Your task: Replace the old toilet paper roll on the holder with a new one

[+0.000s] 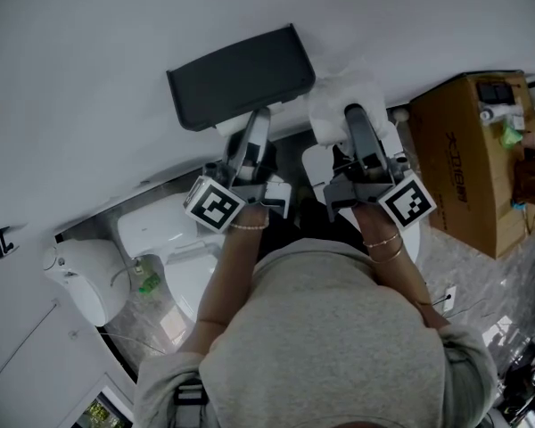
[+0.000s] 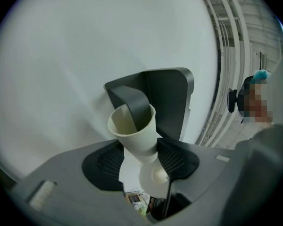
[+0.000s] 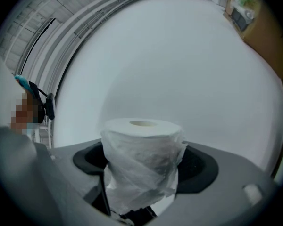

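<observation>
Against a white bathroom wall (image 1: 89, 43), the left gripper (image 2: 140, 160) has its jaws closed on the sides of an empty cardboard tube (image 2: 133, 131), which sits threaded on the arm of the dark grey holder (image 2: 169, 102). Beside it, the right gripper (image 3: 141, 168) clamps a full, plastic-wrapped toilet paper roll (image 3: 142, 149) upright between wide-set jaws. A white toilet (image 1: 156, 230) stands below, a cardboard box (image 1: 468, 163) at right.

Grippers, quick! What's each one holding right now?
Left gripper: closed on the empty cardboard tube on the holder.
Right gripper: closed on the plastic-wrapped toilet paper roll.
</observation>
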`<state>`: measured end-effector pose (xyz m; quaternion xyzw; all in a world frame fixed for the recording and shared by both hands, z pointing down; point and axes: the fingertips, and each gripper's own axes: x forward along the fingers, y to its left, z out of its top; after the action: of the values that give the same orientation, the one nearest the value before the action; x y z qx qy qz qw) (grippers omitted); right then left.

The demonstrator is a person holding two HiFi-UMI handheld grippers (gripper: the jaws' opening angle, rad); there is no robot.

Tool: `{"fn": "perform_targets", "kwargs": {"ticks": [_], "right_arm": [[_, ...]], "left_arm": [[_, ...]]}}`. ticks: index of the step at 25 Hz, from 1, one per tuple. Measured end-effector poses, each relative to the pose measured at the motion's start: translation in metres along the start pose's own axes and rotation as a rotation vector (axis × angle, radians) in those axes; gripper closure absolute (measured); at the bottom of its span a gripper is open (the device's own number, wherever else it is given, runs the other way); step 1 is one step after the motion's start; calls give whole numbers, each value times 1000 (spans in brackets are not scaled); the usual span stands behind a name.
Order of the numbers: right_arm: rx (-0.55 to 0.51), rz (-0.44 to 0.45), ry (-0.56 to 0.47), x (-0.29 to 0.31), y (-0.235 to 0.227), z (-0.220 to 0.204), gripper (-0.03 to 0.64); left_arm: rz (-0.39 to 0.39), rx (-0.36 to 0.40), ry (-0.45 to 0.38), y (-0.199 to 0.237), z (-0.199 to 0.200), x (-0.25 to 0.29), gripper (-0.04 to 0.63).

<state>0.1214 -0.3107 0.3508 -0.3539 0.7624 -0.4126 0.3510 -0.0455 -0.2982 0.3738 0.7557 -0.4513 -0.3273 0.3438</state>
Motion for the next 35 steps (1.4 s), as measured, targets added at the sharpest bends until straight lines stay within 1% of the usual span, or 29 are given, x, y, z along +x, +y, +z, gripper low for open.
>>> {"fn": "perform_targets", "kwargs": {"ticks": [2,5,6,12,15,21,24,35], "right_arm": [[-2,-8,-9,-1,-2,1,190],[-4,-16,-18,-3,-7,4,190],[-4,-18,-17,-3,-8,5,190],[15,-29,-28,-5,-14,4,190],[12,-34,-37,-6,-15,5,190],[8,-34,-72,-7,-12,10,190],[2,-35,-94,-9,-10,14,190],[-20,-63,-165,-27,-19,48,190]], "left_arm": [[-20,-5,10,-3,-2,1,373],[-70,-58,13,-10,-9,8,374],[-79,-64,17,-12,-11,10,374],[-80,-19,53,-13,-15,19,376],[-84,-18,61,-13,-15,20,377],[-125,-1,109,-21,-19,27,377],[-153,-9,129,-26,-21,32,377],[-191,-25,193,-36,-52,63,379]]}}
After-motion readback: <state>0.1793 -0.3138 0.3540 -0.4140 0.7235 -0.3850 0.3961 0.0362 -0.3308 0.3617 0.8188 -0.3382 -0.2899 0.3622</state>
